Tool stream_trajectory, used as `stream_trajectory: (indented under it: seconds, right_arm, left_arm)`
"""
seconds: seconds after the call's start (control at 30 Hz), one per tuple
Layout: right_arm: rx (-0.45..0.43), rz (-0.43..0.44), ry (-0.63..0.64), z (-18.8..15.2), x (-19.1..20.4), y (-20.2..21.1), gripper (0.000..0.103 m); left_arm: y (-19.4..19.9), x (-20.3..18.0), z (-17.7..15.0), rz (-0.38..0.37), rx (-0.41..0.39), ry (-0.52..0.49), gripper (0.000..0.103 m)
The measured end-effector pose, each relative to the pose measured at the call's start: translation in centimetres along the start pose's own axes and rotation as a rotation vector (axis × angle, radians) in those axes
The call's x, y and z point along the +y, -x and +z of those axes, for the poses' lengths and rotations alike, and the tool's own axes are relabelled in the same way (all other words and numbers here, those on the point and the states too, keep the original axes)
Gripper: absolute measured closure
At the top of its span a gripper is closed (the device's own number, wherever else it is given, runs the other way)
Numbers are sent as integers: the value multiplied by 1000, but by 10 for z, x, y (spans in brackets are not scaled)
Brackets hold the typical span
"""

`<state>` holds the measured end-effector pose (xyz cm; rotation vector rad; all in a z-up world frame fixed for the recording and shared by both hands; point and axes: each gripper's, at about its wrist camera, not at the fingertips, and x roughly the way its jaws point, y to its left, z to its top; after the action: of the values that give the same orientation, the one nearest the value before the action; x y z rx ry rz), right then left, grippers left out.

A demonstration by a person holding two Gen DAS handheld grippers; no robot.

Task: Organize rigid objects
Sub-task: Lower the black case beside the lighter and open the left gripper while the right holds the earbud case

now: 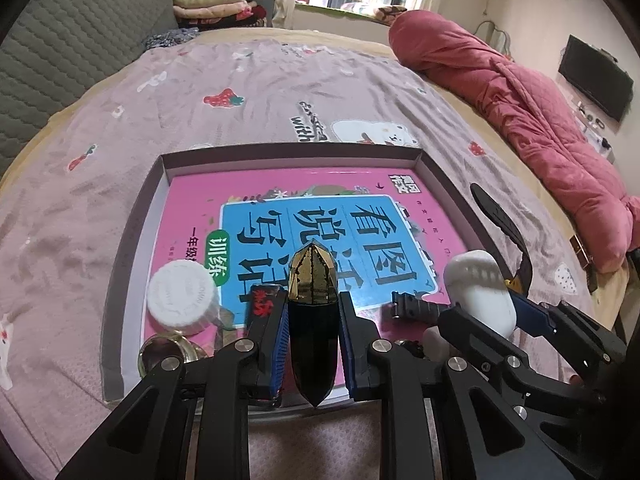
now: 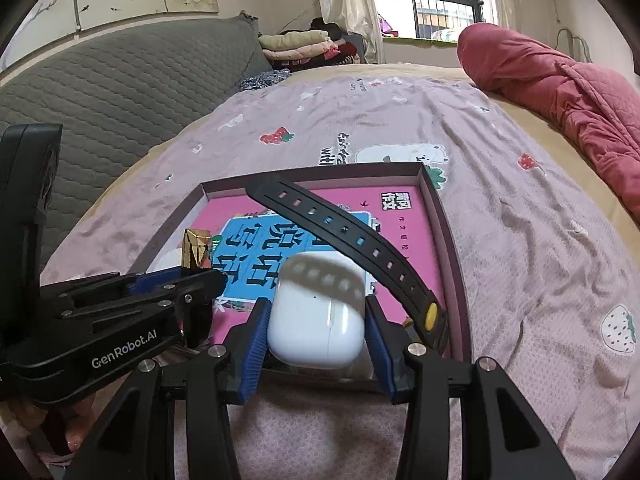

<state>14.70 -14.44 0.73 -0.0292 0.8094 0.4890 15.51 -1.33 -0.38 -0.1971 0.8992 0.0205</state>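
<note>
My left gripper (image 1: 313, 312) is shut on a black bottle with a faceted gold cap (image 1: 313, 280), held over the near end of a shallow box (image 1: 168, 160) that contains a pink book (image 1: 192, 208). My right gripper (image 2: 316, 320) is shut on a white earbud case (image 2: 316, 316), also above the box's near edge (image 2: 452, 248). The case (image 1: 480, 292) and right gripper (image 1: 520, 316) show at the right of the left wrist view. The left gripper (image 2: 192, 280) and gold cap (image 2: 196, 250) show at the left of the right wrist view.
In the box lie a white-capped bottle (image 1: 184, 304), a round glass lid (image 1: 164, 352) and a black watch with its strap (image 2: 344, 232) arching up. The box sits on a pink bedsheet (image 1: 240, 80). A red quilt (image 1: 540, 120) lies right, a grey headboard (image 2: 120, 92) left.
</note>
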Motion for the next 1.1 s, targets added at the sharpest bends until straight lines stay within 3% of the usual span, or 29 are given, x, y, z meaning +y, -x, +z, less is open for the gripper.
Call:
stream_trajectory:
  seconds: [1.1]
  right_arm:
    - [31, 11, -71, -9, -14, -7, 59]
  left_arm:
    - [-28, -2, -3, -35, 57, 19, 80]
